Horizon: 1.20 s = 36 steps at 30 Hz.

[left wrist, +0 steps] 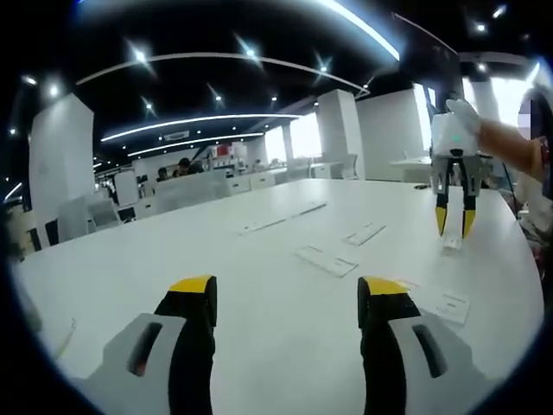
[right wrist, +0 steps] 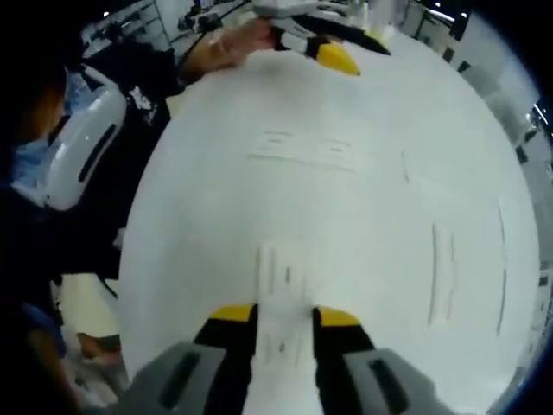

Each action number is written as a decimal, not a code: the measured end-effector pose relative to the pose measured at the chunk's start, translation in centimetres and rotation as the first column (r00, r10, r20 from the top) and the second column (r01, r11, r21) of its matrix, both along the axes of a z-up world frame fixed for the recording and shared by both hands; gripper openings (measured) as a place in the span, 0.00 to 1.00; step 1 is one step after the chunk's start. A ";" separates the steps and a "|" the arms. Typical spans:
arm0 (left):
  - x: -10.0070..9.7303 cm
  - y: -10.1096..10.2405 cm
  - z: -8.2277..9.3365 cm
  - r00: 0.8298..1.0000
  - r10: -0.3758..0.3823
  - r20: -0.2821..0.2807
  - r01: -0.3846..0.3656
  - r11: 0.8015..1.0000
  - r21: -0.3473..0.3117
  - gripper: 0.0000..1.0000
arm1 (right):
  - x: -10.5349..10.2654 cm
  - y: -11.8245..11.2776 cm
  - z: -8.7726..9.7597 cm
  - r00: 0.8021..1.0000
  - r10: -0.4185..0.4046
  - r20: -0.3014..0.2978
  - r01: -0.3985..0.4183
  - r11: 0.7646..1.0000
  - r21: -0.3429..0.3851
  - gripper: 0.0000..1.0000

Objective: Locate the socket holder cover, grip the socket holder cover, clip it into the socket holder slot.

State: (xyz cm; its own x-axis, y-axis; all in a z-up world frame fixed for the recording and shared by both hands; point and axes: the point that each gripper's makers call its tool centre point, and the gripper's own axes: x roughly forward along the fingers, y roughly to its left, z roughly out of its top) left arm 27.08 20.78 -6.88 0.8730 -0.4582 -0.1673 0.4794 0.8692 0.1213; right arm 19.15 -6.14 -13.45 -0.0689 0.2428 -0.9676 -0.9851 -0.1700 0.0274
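Note:
My right gripper (right wrist: 283, 316) is shut on a long white socket holder cover (right wrist: 278, 285), which sticks out forward between the yellow-tipped jaws, just above the white table (right wrist: 199, 216). In the left gripper view that same gripper (left wrist: 455, 226) hangs at the right, pointing down, with the white cover (left wrist: 452, 245) at its tips near the tabletop. My left gripper (left wrist: 287, 294) is open and holds nothing, low over the table (left wrist: 259, 328). From the right gripper view it (right wrist: 359, 54) shows at the top edge, held by a hand (right wrist: 229, 45).
Several flat white parts lie on the table: a plate (left wrist: 327, 259), another (left wrist: 363, 233), one at the right (left wrist: 449, 304), long strips (left wrist: 281, 218). A wide flat part (right wrist: 302, 151) lies ahead of my right gripper, thin strips (right wrist: 441, 272) to its right. A person (right wrist: 52, 164) stands at the table's left edge.

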 end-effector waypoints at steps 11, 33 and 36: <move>0.1 0.1 0.0 1.000 0.004 0.002 -0.004 1.000 0.001 0.66 | 0.1 -1.1 0.5 1.000 0.008 -0.001 -0.008 0.998 -0.060 0.27; 0.1 0.2 0.3 1.000 0.015 0.012 -0.014 1.000 -0.015 0.65 | 6.4 -4.2 1.2 0.996 -0.082 0.033 0.087 0.985 -0.148 0.27; 0.1 0.2 0.4 1.000 0.016 0.014 -0.016 1.000 -0.022 0.65 | 7.7 -4.4 1.1 0.994 -0.101 0.043 0.107 0.981 -0.162 0.27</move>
State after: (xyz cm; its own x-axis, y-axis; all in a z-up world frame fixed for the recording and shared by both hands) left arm 27.15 21.00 -6.49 0.8824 -0.4479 -0.1443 0.4640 0.8791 0.1087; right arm 26.85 -10.56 -12.37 -0.0176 0.0849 -0.9962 -0.9980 -0.0627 0.0123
